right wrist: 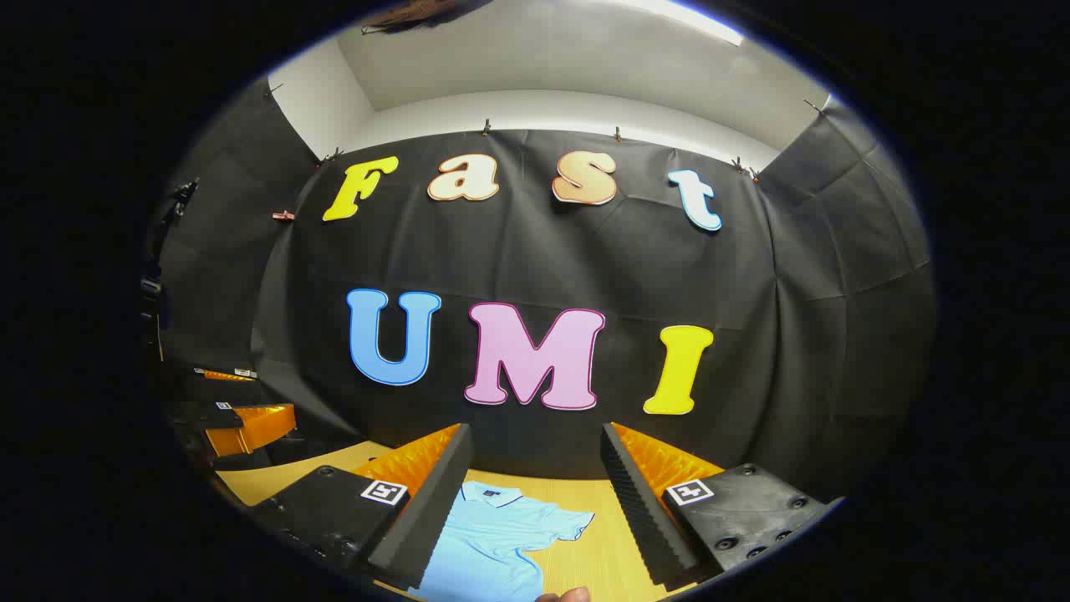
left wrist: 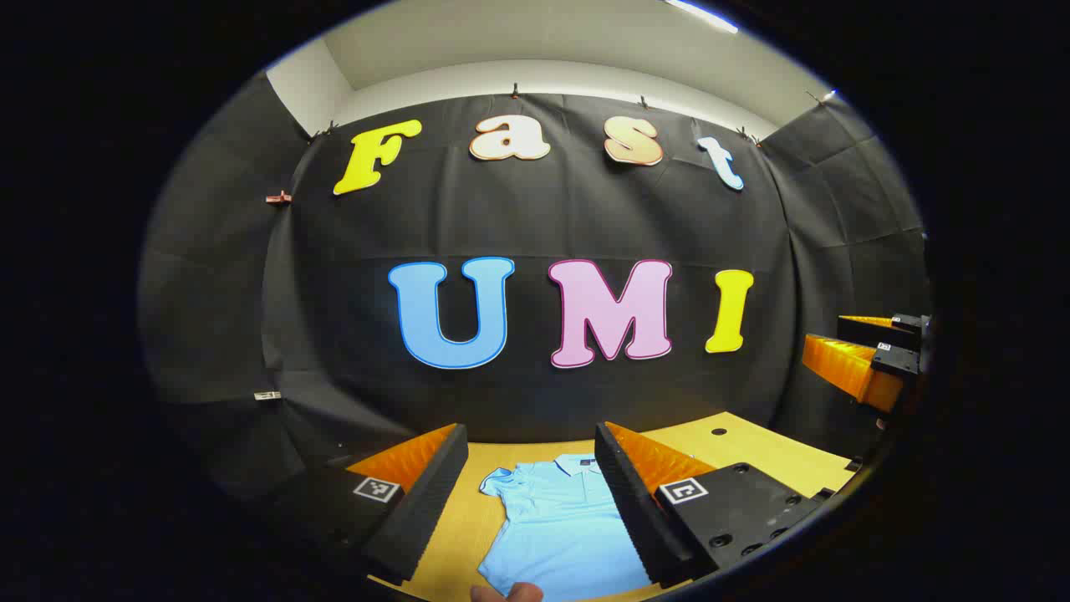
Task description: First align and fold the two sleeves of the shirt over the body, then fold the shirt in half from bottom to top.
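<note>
Left gripper view puts us above the near edge of a wooden surface (left wrist: 752,447), looking toward the booth's black cloth wall. Between the spread fingers of the left gripper (left wrist: 532,443) we see a light blue shirt (left wrist: 556,522) lying flat on the surface, its collar toward the wall and one short sleeve (left wrist: 500,483) spread out at its left side. The fingers stand wide apart and hold nothing. At the bottom edge a bit of a hand (left wrist: 506,593) shows just below the shirt's hem. Far off at the right edge, the right gripper's fingers (left wrist: 853,368) appear, raised clear of the surface.

In the right gripper view, the right gripper (right wrist: 535,443) also has its fingers parted and empty. We see the same shirt (right wrist: 485,548) below, partly hidden behind the left-hand finger, with its collar toward the wall and its other short sleeve (right wrist: 562,523) lying out flat on the surface (right wrist: 593,556). A fingertip (right wrist: 564,595) shows at the bottom edge. At the left edge we make out the left gripper (right wrist: 242,426), held well above the surface.
</note>
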Tool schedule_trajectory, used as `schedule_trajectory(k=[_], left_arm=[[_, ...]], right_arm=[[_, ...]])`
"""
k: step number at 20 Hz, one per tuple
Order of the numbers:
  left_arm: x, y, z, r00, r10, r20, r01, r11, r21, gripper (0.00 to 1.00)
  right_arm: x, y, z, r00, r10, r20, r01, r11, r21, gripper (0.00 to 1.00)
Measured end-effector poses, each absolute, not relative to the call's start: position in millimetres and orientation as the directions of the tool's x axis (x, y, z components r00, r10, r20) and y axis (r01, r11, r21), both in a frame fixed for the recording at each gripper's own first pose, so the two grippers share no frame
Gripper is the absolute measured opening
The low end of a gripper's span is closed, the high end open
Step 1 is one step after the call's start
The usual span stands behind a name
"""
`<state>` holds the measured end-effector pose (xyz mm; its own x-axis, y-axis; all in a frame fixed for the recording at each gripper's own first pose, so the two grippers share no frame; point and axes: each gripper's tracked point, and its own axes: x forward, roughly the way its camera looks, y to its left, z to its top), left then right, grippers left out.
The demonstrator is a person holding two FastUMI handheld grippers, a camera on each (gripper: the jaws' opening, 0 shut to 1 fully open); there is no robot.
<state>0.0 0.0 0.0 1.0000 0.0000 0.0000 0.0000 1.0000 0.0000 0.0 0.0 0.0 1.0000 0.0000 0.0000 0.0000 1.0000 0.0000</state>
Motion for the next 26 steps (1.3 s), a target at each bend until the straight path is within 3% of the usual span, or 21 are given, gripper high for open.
schedule_trajectory(k=[17, 22, 26], left_arm=[[8, 3, -10, 1.000, 0.004, -0.022, -0.003, 1.000, 0.024, 0.97], [11, -3, -16, 0.999, -0.017, -0.032, 0.019, 0.999, 0.040, 0.97], [16, -11, -25, 0.998, -0.028, -0.053, 0.030, 0.999, 0.038, 0.97]], right_arm=[[8, 8, -14, 0.999, 0.018, -0.037, -0.018, 1.000, -0.003, 0.96], [41, 0, -53, 0.989, 0.001, -0.148, 0.001, 1.000, 0.016, 0.96], [96, -22, -124, 0.957, -0.025, -0.289, 0.029, 1.000, 0.010, 0.96]])
